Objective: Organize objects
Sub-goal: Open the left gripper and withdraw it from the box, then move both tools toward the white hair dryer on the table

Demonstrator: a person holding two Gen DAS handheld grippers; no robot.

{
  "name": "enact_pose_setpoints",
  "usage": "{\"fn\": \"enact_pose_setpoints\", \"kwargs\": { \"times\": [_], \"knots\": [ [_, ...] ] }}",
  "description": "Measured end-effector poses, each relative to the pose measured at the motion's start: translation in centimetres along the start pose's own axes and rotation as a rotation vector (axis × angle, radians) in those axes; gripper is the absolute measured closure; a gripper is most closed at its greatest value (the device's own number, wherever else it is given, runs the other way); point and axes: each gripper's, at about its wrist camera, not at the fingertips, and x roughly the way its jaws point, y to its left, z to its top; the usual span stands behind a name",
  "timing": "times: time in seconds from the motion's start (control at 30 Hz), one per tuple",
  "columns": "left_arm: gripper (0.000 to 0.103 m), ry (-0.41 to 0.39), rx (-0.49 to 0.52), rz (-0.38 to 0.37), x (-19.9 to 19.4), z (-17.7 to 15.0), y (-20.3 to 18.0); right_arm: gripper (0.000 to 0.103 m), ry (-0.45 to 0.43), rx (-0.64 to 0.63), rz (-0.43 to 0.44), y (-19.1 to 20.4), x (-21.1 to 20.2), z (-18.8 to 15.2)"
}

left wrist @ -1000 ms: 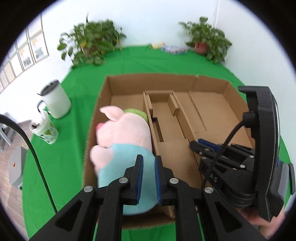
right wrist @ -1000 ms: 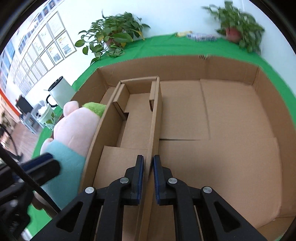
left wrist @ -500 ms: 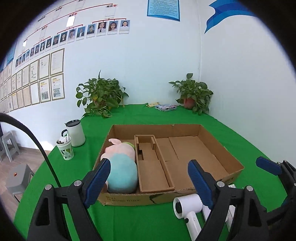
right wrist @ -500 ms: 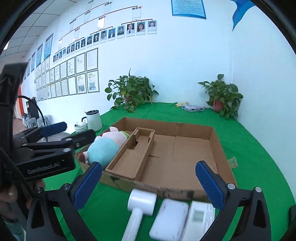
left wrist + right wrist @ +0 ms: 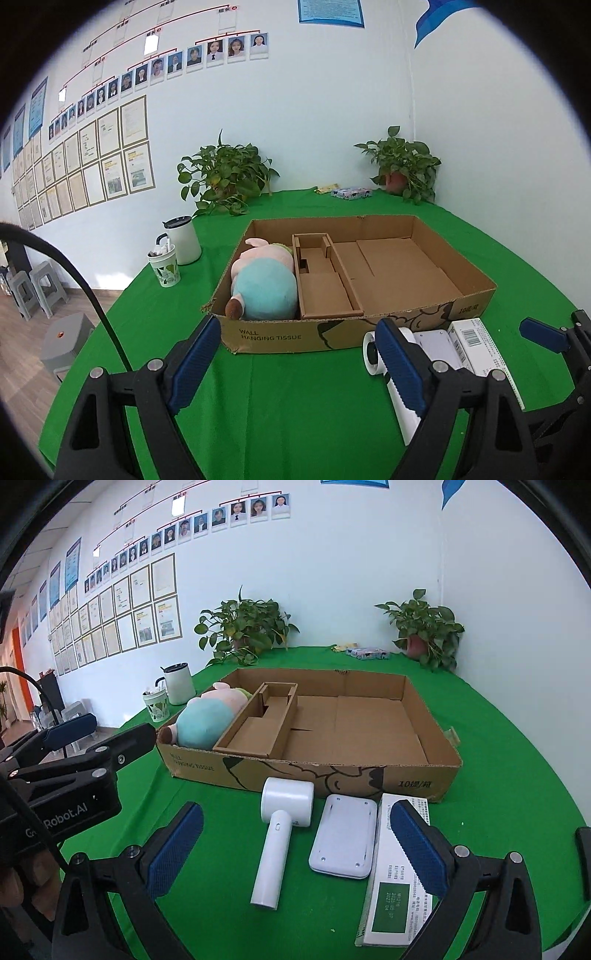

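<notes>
A shallow cardboard box (image 5: 476, 291) (image 5: 436, 734) lies on the green table, split by a cardboard insert (image 5: 258, 720). A pink and teal plush pig (image 5: 264, 280) (image 5: 207, 716) lies in its left compartment. In front of the box sit a white hair dryer (image 5: 280, 819) (image 5: 369, 350), a flat white device (image 5: 345, 836) (image 5: 434, 339) and a long white carton (image 5: 391, 890) (image 5: 476, 343). My left gripper (image 5: 299, 365) is open, held back from the box's front wall with nothing in it. My right gripper (image 5: 295, 845) is open above the dryer and device, empty.
A white kettle (image 5: 183, 240) and a patterned cup (image 5: 165, 267) stand left of the box. Two potted plants (image 5: 225, 177) (image 5: 404, 166) and a small packet (image 5: 349, 192) line the far table edge. Grey stools (image 5: 37, 284) stand on the floor at left.
Both grippers went from shut over the box to wide open and pulled back toward the table's near side. The plush pig stays in the left compartment. The dryer, device and carton came into view.
</notes>
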Motion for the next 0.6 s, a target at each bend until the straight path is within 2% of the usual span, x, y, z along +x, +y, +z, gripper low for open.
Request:
{"fn": "enact_pose_setpoints", "kwargs": {
  "times": [0.27, 0.6],
  "knots": [
    [0.018, 0.040, -0.005, 0.001, 0.7, -1.2, 0.0, 0.001, 0.049, 0.020, -0.015, -0.7, 1.0, -1.2],
    [0.018, 0.063, 0.020, -0.006, 1.3, -1.8, -0.9, 0.001, 0.069, 0.038, -0.018, -1.3, 1.9, -2.0]
  ]
}}
